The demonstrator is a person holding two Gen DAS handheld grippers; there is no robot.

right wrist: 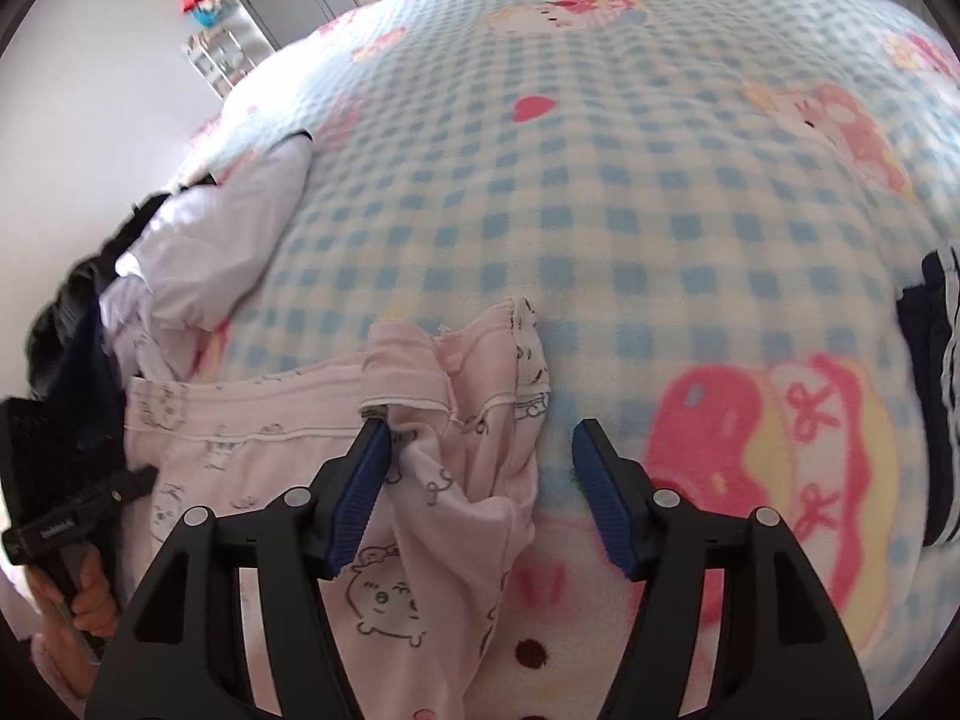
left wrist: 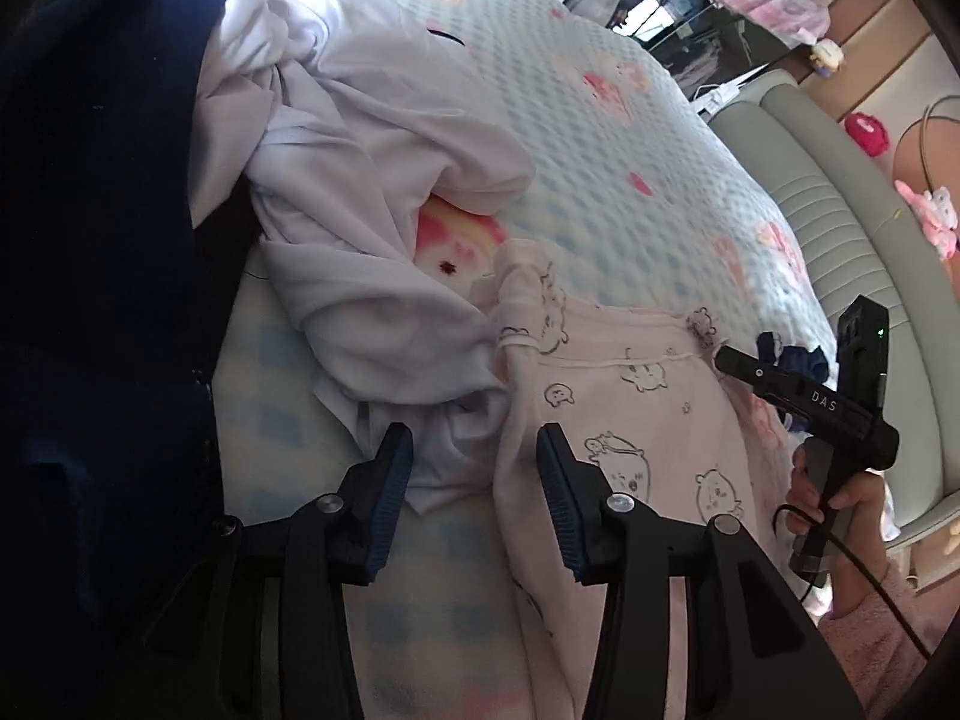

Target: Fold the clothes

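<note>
Bed surface: a blue-and-white checked blanket (right wrist: 630, 192) with pink cartoon prints covers the whole work area. A grey-green padded headboard (left wrist: 840, 228) runs along its far side in the left wrist view.

Left claw (left wrist: 474, 480): jaws spread, blue pads apart, nothing pinched. Between the pads lie the hem of a white garment (left wrist: 384, 276) and the edge of the pink pyjama piece (left wrist: 636, 420); the pads do not press on either. The white garment lies crumpled ahead and to the left of this claw. A dark navy garment (left wrist: 102, 240) fills the space further left.

Right claw (right wrist: 480, 492): jaws spread wide, nothing pinched. The pink pyjama piece (right wrist: 444, 456), printed with small bear outlines, lies bunched between the pads, closer to the left pad; whether it touches that pad cannot be told. Its waistband stretches away to the left of this claw, flat on the blanket. A dark striped garment (right wrist: 936, 396) lies well off to the right of this claw.

Each view shows the opposite claw's handle with a hand (left wrist: 840, 498) around it.
</note>
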